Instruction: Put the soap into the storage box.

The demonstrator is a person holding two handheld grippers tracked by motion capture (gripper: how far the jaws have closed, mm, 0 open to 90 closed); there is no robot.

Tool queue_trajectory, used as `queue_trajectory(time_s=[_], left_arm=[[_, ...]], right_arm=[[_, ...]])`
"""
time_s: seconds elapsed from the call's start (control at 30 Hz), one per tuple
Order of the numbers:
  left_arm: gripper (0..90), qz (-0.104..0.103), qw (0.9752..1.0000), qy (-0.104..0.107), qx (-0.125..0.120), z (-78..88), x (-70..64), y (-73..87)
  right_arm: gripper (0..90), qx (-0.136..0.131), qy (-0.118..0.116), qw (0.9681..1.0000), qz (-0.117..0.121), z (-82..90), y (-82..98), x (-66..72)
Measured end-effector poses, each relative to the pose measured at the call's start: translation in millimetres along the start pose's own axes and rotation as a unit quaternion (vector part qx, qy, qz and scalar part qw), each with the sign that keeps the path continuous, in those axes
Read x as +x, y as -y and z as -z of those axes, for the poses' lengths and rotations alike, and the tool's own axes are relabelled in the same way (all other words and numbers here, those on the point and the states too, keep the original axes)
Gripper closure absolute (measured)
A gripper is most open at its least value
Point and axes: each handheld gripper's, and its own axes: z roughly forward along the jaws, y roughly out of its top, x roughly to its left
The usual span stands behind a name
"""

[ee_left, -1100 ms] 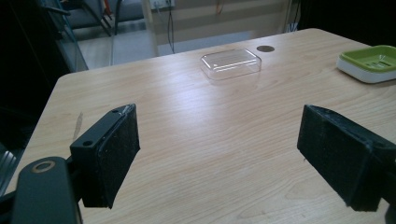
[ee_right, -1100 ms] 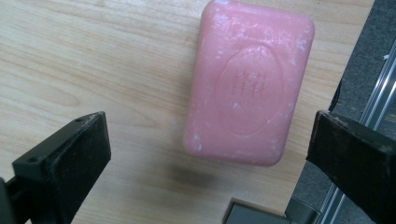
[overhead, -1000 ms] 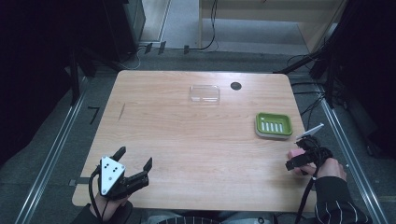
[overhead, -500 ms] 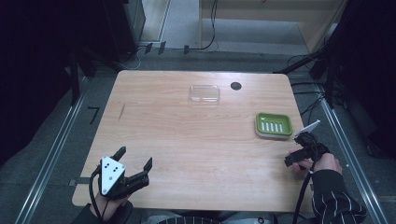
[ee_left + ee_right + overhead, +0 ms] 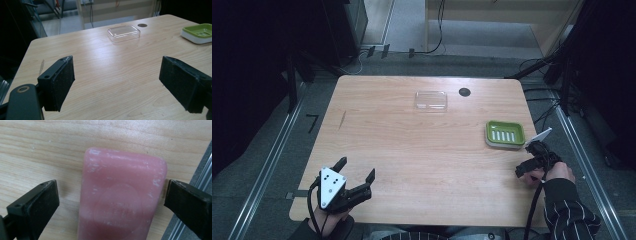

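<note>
R gripper (image 5: pixel 110 202) has jaws wide open around the pink soap bar (image 5: pixel 122 195), not touching it. L gripper (image 5: pixel 357 187) is open w/ nothing inside, at 7 o'clock of table (image 5: pixel 412 150).

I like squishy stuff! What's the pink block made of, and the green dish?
The pink block looks like a bar of soap: waxy, matt, slightly see-through, with whitish scuffs and a faint round stamp. The green dish seems to be smooth moulded plastic with a slotted top on a white base.
</note>
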Motion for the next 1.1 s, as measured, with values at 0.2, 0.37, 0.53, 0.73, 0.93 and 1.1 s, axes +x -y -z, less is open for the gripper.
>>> queue_trajectory(time_s=[0.2, 0.37, 0.53, 0.73, 0.93, 1.1], left_arm=[[13.4, 0.000, 1.0000, 0.000, 0.000, 0.0, 0.2, 0.0], [13.4, 0.000, 1.0000, 0.000, 0.000, 0.3, 0.4, 0.0], [13.4, 0.000, 1.0000, 0.000, -0.001, 0.3, 0.5, 0.1], [13.4, 0.000, 1.0000, -0.001, -0.001, 0.4, 0.6, 0.1], [13.4, 0.000, 1.0000, -0.001, -0.001, 0.4, 0.5, 0.1], [13.4, 0.000, 1.0000, 0.000, -0.001, 0.4, 0.3, 0.1]], right_arm=[[4.3, 0.003, 0.008, 0.9999, 0.007, -2.6, -2.9, 0.5], [9.2, -0.005, 0.008, 0.9999, 0.006, -0.3, -2.1, 0.4], [17.3, -0.013, 0.007, 0.9999, 0.007, 2.3, -0.8, 1.4], [34.0, -0.026, 0.007, 0.9996, -0.001, 7.1, 1.8, 0.7], [37.6, -0.025, 0.008, 0.9996, 0.007, 8.2, 2.8, 1.2], [38.9, -0.026, 0.007, 0.9996, 0.012, 8.5, 2.9, 1.6]])
